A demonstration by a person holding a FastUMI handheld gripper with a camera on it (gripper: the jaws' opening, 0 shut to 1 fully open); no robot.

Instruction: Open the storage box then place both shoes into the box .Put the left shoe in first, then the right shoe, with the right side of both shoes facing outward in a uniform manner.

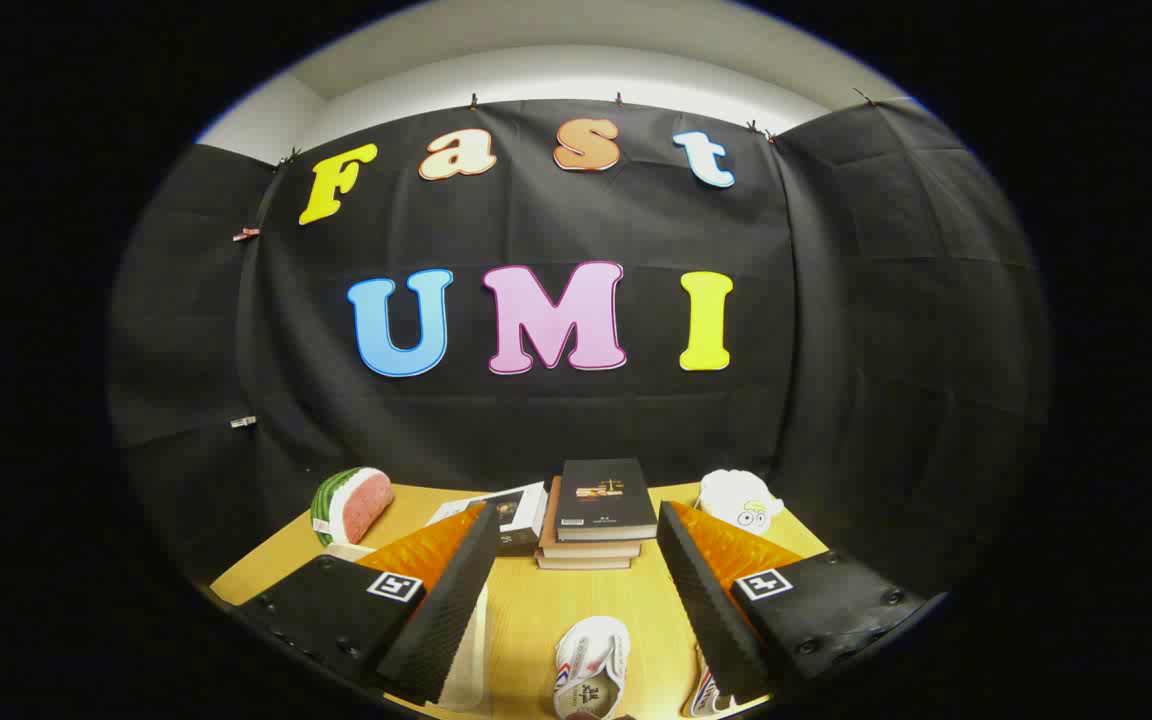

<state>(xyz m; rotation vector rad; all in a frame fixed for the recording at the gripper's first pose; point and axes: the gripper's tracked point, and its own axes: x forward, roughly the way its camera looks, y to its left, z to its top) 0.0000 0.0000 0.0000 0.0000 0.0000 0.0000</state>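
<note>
The gripper [573, 600] hangs over the wooden table [576, 610] with its fingers spread wide, grasping nothing. One white shoe [591, 680] lies between them, while a second shoe [704, 693] is mostly hidden behind the right finger. A stack of books [598, 515] sits beyond, and a pale, flat thing under the left finger is too hidden to identify.

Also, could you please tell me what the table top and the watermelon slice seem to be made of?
Pale yellow table top: probably wood or wood-look laminate, matte, with faint grain lines. Red-and-green watermelon slice: likely soft foam or plush, with a dull, slightly fuzzy face. The open claw touches neither.
</note>
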